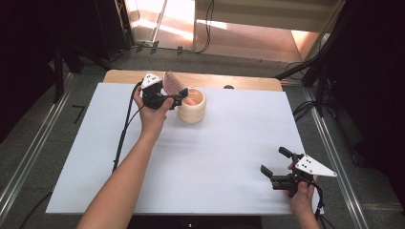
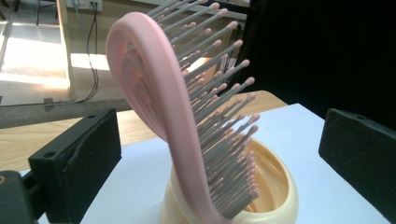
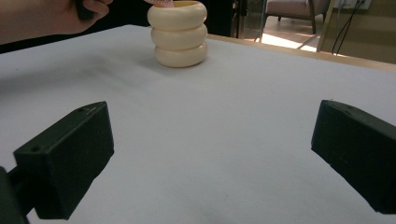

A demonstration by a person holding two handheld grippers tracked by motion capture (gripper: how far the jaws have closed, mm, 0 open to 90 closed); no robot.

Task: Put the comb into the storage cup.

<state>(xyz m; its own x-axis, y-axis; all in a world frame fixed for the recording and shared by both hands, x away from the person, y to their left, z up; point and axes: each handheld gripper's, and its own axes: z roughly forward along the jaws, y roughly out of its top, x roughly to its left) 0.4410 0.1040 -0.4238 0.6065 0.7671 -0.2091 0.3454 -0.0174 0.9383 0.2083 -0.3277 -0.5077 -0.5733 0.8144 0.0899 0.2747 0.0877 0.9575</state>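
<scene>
A pink hairbrush (image 1: 170, 82) with grey bristles stands head-up and leaning in a cream ribbed cup (image 1: 192, 107) at the far middle of the white table. My left gripper (image 1: 177, 93) is at the cup's left side, open. In the left gripper view the hairbrush (image 2: 177, 121) rises from the cup (image 2: 275, 196), and the left gripper (image 2: 222, 140) has its jaws wide apart on either side, touching nothing. My right gripper (image 1: 274, 161) stands open near the front right corner, holding nothing. The right gripper (image 3: 215, 135) faces the cup (image 3: 178, 35) from far off.
A white sheet (image 1: 215, 152) covers the table, and a strip of wooden edge (image 1: 239, 82) shows at the far side. Cables trail from both grippers. Dark floor and metal rails surround the table.
</scene>
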